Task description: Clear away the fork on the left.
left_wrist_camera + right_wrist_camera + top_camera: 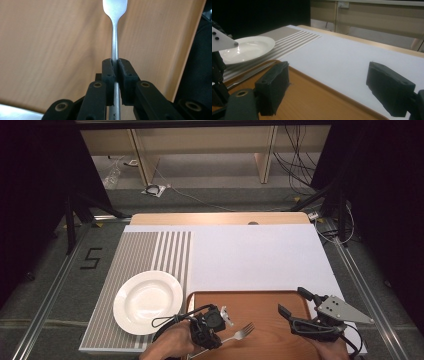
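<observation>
Over the wooden tray (260, 320) at the table's six o'clock edge, with the white plate (147, 301) at its nine o'clock, the right gripper (294, 301) hovers, jaws spread wide and empty; the left gripper (220, 317) is clamped on the fork (239, 334), tines toward two o'clock.

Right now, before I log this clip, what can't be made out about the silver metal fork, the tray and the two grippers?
- Silver metal fork: in the left gripper view its tines are cut off by the top edge; the left gripper, its jaws shut on the handle, hides part of the handle.
- Brown wooden tray: in the high view its near rim is cut off by the bottom edge.
- Right gripper: open over the tray; what lies under it can't be told.
</observation>
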